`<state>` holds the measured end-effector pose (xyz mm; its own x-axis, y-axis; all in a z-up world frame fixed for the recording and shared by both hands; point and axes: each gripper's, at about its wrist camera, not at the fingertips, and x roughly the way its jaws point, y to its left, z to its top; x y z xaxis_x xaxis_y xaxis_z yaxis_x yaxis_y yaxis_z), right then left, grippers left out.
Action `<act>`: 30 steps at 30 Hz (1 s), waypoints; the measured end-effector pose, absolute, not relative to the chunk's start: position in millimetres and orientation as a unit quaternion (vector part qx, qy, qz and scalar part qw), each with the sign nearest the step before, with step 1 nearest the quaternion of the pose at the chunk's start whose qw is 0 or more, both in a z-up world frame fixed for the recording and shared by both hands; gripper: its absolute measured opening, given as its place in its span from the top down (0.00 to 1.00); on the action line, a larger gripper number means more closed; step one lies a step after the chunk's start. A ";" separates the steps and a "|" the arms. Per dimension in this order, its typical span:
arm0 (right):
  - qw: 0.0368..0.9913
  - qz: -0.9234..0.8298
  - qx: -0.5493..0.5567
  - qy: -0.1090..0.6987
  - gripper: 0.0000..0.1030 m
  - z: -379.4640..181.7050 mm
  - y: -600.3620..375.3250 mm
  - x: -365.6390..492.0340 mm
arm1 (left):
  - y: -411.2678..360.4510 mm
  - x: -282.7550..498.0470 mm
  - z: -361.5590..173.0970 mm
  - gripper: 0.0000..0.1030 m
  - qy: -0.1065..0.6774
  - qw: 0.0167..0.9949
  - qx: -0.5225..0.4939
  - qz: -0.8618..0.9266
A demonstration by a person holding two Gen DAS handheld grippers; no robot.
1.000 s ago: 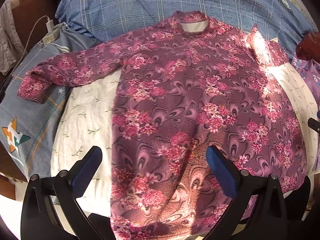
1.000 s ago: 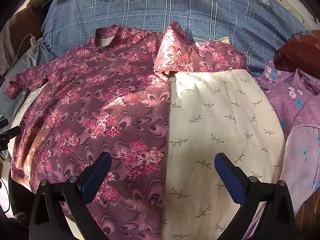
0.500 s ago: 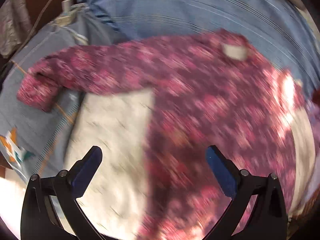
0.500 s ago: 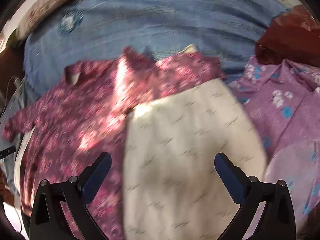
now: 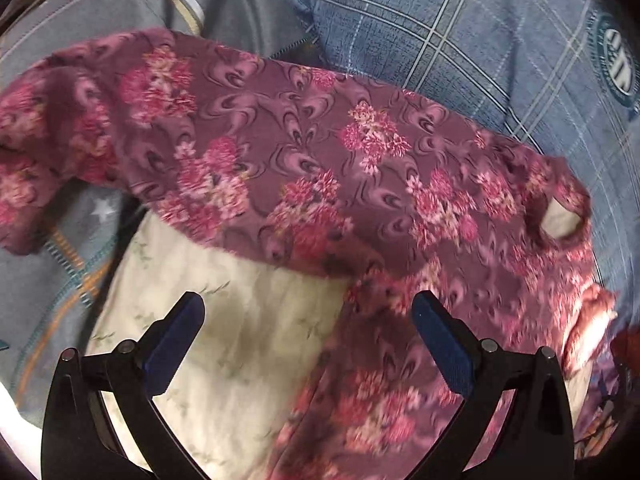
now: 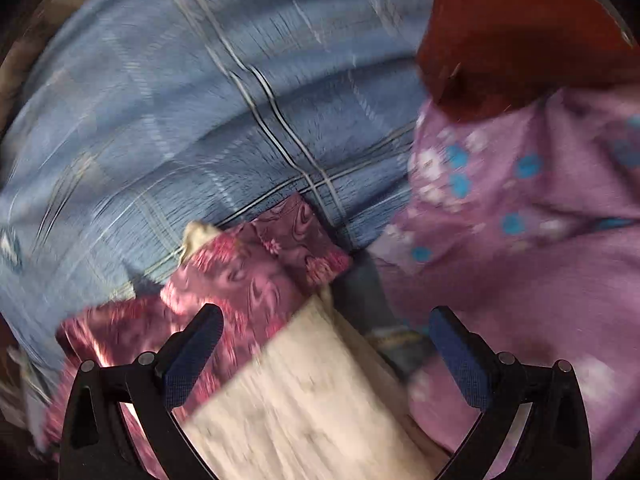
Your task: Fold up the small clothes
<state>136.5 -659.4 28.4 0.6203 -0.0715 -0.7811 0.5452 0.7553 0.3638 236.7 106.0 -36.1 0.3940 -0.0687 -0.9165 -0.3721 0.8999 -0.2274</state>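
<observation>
A maroon top with pink flowers (image 5: 320, 168) lies spread on a cream cloth (image 5: 224, 344). Its left sleeve (image 5: 80, 120) stretches to the far left and its neck opening (image 5: 564, 220) sits at the right. My left gripper (image 5: 308, 320) is open above the armpit area, holding nothing. In the blurred right wrist view, the top's other sleeve (image 6: 264, 268) lies folded at the cream cloth's (image 6: 312, 392) far corner. My right gripper (image 6: 328, 328) is open just short of that sleeve, with nothing between its fingers.
A blue plaid blanket (image 5: 460, 40) lies behind the top. A grey-blue cloth with orange stitching (image 5: 52, 300) is at the left. A lilac garment with blue flowers (image 6: 520, 220) and a dark red-brown object (image 6: 520, 24) lie at the right.
Both grippers have moved forward and outward: the left toward the left sleeve, the right toward the folded right sleeve. Both stayed open. The top has not moved.
</observation>
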 end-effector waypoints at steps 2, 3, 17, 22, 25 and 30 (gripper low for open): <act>0.840 -0.178 0.317 0.404 0.00 11.7 -666.3 156.4 | 102.9 247.5 -43.1 0.00 0.548 0.806 -0.199 0.099; 0.837 -0.174 0.323 0.407 0.01 3.7 -668.3 165.7 | 102.0 251.8 -45.7 0.00 0.550 0.805 -0.197 0.102; 0.857 -0.147 0.351 0.348 0.89 7.3 -668.5 164.9 | 76.1 259.4 -53.1 0.00 0.559 0.802 -0.180 0.110; 0.872 -0.251 0.298 0.296 0.90 47.4 -691.2 121.2 | 44.3 228.6 -26.5 0.00 0.540 0.822 -0.176 0.048; 0.857 -0.298 0.259 0.332 0.90 43.1 -702.6 120.6 | 15.6 214.1 -22.2 0.00 0.538 0.826 -0.167 0.014; 0.846 -0.314 0.260 0.343 0.90 30.0 -707.0 110.3 | -12.9 213.3 -49.2 0.00 0.568 0.814 -0.120 0.006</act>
